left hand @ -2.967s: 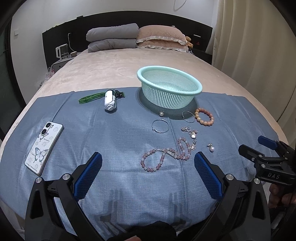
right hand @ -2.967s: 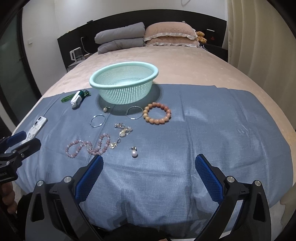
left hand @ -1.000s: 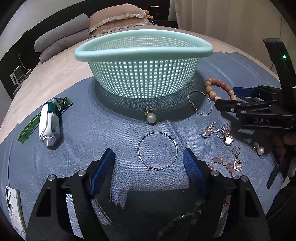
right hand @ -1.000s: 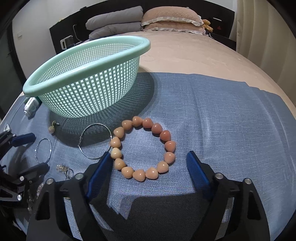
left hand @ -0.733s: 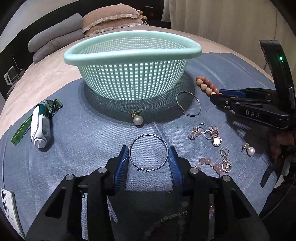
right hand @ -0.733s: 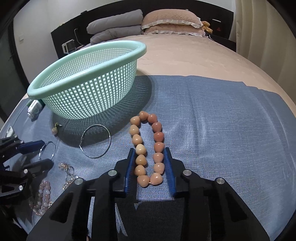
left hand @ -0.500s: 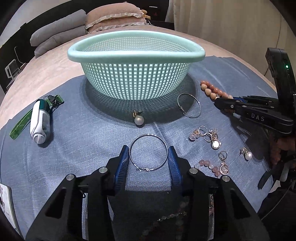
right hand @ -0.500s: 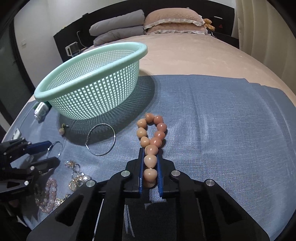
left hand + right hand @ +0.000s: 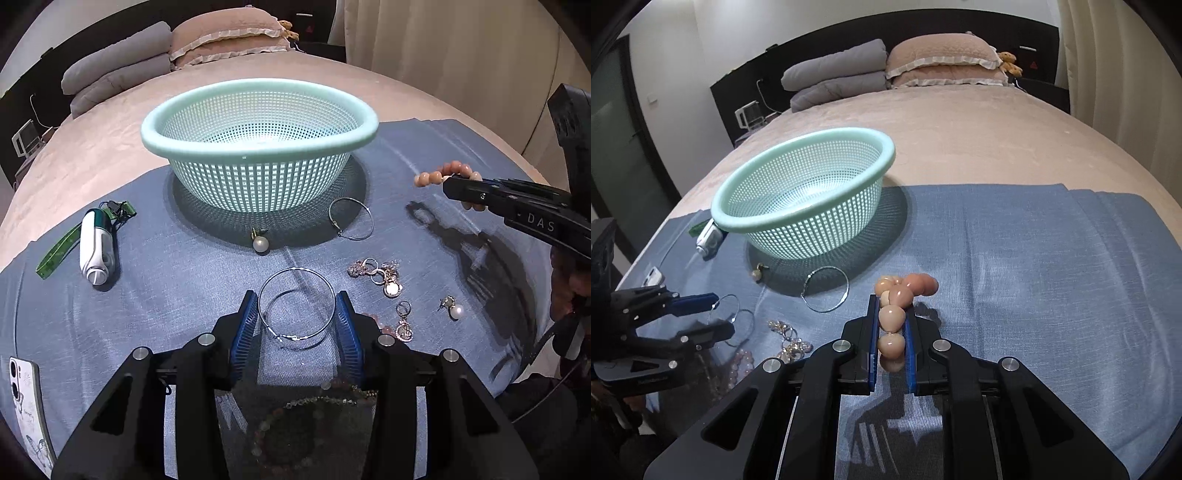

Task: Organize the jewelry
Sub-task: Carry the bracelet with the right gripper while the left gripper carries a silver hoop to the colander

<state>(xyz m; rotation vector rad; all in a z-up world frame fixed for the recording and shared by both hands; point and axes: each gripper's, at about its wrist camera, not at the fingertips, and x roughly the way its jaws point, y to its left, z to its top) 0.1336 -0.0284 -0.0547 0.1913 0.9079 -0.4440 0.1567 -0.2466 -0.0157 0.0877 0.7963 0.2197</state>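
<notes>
Two grippers work at once, each bringing a piece toward the mint basket (image 9: 258,125). Our left gripper (image 9: 295,314) is closed to a narrow span on a thin silver hoop (image 9: 295,306), its blue ribbed pads (image 9: 245,325) pressing the rim from both sides; the wire ring casts a shadow on the blue cloth (image 9: 166,277) in front of the basket, so we judge it lifted. Our right gripper (image 9: 891,328) pinches the peach bead bracelet (image 9: 897,295) flat between its pads, smooth rounded beads bunched beyond the tips, to the right of the basket. We read both grips as side clamps suited to thin round shapes. Near the basket's foot lie a pearl earring (image 9: 260,243) and a second hoop (image 9: 351,219); the perforated plastic basket looks empty.
</notes>
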